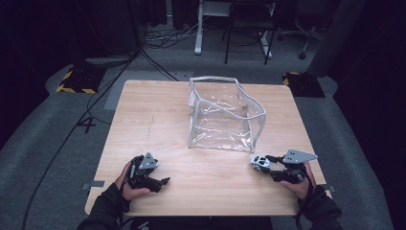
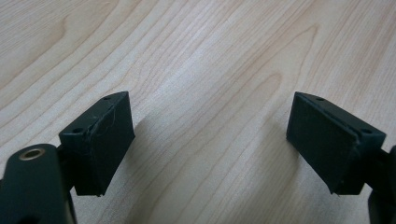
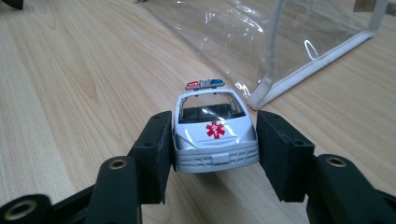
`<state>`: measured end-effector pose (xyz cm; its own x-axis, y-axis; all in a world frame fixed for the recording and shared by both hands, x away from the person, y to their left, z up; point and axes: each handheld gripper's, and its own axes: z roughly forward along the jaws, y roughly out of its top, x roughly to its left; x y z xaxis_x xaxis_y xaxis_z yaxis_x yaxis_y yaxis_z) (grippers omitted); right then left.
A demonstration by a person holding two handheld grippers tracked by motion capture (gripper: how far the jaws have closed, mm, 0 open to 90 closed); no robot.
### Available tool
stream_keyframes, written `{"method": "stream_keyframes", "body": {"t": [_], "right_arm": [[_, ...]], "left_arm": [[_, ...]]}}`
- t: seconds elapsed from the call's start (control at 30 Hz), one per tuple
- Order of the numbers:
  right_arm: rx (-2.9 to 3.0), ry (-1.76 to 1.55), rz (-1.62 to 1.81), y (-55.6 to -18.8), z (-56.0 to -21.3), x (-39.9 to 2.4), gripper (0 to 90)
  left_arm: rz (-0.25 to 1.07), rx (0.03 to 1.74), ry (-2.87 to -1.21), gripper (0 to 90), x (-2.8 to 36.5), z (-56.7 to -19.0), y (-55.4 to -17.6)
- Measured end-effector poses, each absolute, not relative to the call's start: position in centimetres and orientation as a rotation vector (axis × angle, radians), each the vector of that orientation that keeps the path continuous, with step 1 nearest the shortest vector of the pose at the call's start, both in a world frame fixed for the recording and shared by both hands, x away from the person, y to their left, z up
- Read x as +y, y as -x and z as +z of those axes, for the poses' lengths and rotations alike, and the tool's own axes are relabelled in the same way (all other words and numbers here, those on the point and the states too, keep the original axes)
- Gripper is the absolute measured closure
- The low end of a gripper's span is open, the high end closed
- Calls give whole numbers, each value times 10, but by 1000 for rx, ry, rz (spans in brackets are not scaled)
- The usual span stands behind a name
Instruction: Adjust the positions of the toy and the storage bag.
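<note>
A small white toy car (image 1: 260, 163) (image 3: 212, 133) with a red star on its bonnet and a red and blue light bar sits between the pads of my right gripper (image 1: 269, 165) (image 3: 212, 149). That gripper is shut on the car's sides, just above the wooden table (image 1: 158, 120) near its right front. A clear plastic bag (image 1: 222, 115) (image 3: 280, 37) with white trim stands open just beyond the car. At the table's left front, my left gripper (image 1: 160, 182) (image 2: 210, 140) is open over bare wood, with nothing between its pads.
The bag's white-edged corner (image 3: 261, 95) lies close in front of the car. The table's right edge (image 1: 311, 143) is near my right hand. Dark floor, cables and chair legs lie beyond the far edge.
</note>
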<state>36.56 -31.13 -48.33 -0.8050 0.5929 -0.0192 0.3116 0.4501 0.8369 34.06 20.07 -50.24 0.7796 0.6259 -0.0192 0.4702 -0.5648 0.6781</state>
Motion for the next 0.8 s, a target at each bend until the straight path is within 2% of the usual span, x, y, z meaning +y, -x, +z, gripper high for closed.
{"method": "stream_keyframes", "body": {"t": [0.8], "right_arm": [[2287, -838, 1318, -367, -471, -320, 480]], "left_arm": [[279, 817, -2272, 153, 200, -503, -341]]}}
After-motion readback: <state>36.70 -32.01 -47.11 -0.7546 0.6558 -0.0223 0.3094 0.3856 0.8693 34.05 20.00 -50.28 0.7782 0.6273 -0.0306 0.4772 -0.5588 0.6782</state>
